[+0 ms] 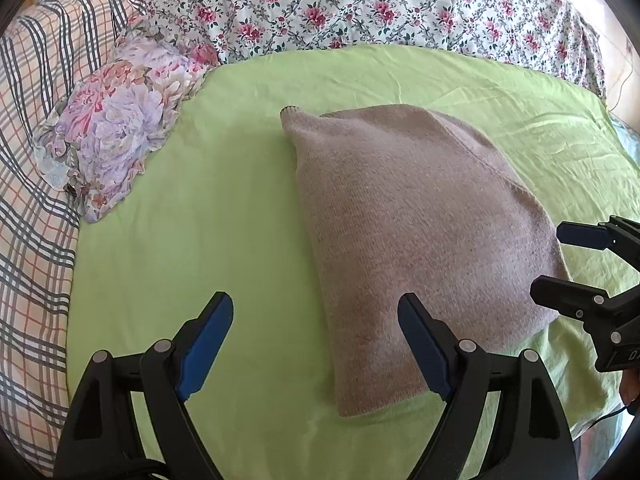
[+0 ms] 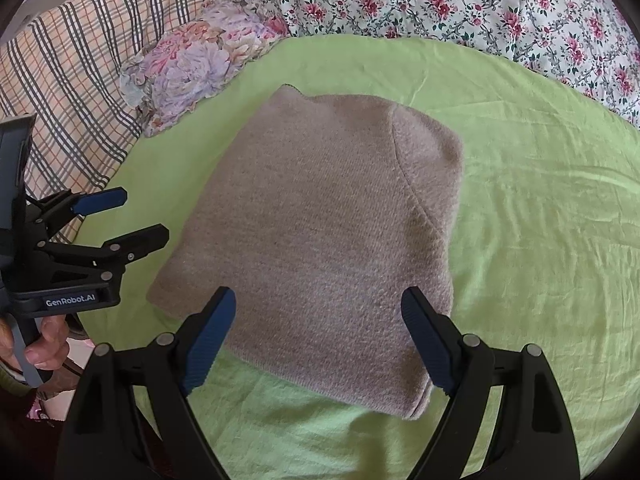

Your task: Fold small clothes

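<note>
A beige knitted garment [image 1: 408, 216] lies folded flat on the green sheet [image 1: 200, 200]; it also fills the middle of the right wrist view [image 2: 320, 232]. My left gripper [image 1: 316, 320] is open and empty, just above the garment's near left edge. It shows from the side in the right wrist view [image 2: 142, 216], left of the garment. My right gripper [image 2: 318, 312] is open and empty over the garment's near edge. It shows at the right edge of the left wrist view [image 1: 550, 258], beside the garment's right corner.
A bundled floral cloth [image 1: 120, 120] lies at the sheet's far left, also in the right wrist view [image 2: 192, 60]. A plaid blanket [image 1: 36, 160] covers the left side. A rose-print quilt [image 1: 360, 4] runs along the back.
</note>
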Motion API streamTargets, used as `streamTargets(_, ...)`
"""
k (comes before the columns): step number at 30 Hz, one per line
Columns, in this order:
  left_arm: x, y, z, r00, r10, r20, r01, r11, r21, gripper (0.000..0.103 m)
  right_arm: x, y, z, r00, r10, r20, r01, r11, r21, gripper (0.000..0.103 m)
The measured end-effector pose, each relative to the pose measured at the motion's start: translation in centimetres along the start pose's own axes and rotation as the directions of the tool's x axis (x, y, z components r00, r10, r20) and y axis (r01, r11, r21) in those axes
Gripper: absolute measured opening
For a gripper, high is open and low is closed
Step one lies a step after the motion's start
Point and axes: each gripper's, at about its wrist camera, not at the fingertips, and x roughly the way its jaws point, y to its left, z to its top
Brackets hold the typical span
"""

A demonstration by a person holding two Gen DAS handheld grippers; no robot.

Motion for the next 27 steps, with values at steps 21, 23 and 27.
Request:
streamTargets(21, 0.5, 0.0, 0.5, 1.000, 0.009, 0.000, -0.009, 1.000, -0.006, 0.085, 0.0, -0.6, 1.1, 1.000, 0.002, 0.019, -0.002, 1.000, 0.007, 0.085)
streamTargets(23, 0.5, -0.1, 0.5, 1.000, 0.010, 0.000, -0.010, 1.000, -0.009, 0.085, 0.1, -0.6, 1.2, 1.000, 0.004, 0.018, -0.004, 1.000, 0.006, 0.085)
streamTargets(27, 0.7, -0.1, 0.7, 1.000, 0.014, 0.000, -0.014, 1.000, -0.011, 0.085, 0.2, -0.5, 1.5, 1.000, 0.006, 0.019, -0.006, 1.000, -0.001, 0.085)
